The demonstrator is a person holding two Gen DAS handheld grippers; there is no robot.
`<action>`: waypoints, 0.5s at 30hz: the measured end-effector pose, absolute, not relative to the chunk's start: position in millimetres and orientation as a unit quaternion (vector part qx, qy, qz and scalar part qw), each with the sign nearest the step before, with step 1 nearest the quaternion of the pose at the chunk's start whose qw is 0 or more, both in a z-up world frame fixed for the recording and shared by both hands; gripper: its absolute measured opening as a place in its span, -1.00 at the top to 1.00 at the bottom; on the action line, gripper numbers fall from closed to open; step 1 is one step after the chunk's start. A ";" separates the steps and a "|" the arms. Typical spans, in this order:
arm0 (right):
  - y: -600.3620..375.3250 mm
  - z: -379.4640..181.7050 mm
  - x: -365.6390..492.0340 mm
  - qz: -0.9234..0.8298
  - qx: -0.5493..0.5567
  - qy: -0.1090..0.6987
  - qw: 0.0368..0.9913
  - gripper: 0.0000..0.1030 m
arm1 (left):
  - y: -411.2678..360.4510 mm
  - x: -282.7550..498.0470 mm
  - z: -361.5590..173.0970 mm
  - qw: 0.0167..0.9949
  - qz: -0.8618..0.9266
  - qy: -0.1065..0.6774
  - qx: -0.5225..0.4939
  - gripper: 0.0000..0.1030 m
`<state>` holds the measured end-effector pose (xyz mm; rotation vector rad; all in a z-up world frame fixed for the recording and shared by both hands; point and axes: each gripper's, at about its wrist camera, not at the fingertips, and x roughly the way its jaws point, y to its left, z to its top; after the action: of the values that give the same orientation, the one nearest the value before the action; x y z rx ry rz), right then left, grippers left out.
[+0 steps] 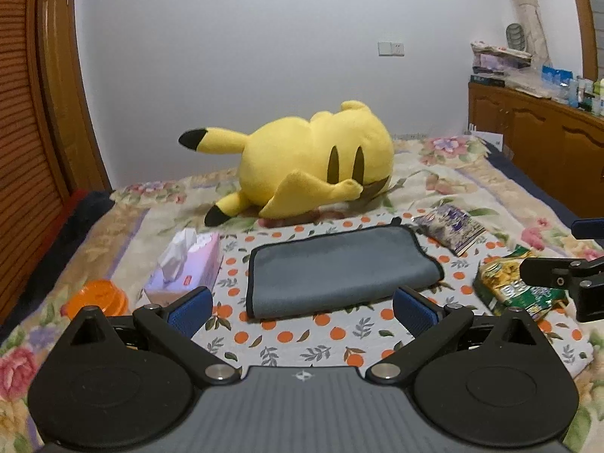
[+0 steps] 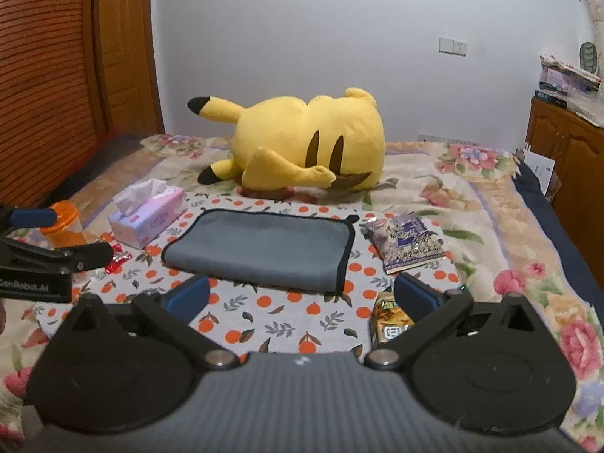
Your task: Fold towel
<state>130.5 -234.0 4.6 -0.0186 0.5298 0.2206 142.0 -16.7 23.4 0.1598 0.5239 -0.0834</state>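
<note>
On the orange-print cloth (image 1: 302,343) spread over the bed lies the grey towel (image 1: 339,271), apparently already doubled over, its rounded fold toward the cameras. Both claws hover short of it, empty: the left gripper (image 1: 302,307) and the right gripper (image 2: 302,296) each have their jaws wide apart, probably lined up to take the near edge. A tissue box (image 1: 188,264) and snack packets (image 1: 509,287) flank the towel, leaving it room.
</note>
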 end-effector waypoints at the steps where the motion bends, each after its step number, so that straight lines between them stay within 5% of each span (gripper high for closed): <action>1: -234.8 6.5 128.6 0.108 -0.008 0.261 0.959 -1.00 | -18.0 139.1 27.2 0.962 -0.041 0.256 0.080 -1.00; 15: -240.6 20.9 94.8 0.102 -0.004 0.245 0.964 -1.00 | -21.1 101.6 52.5 0.965 -0.033 0.248 0.078 -1.00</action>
<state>94.8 -240.6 20.9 -0.0074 0.4957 0.2073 101.6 -21.1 52.5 0.1579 0.5011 -0.0658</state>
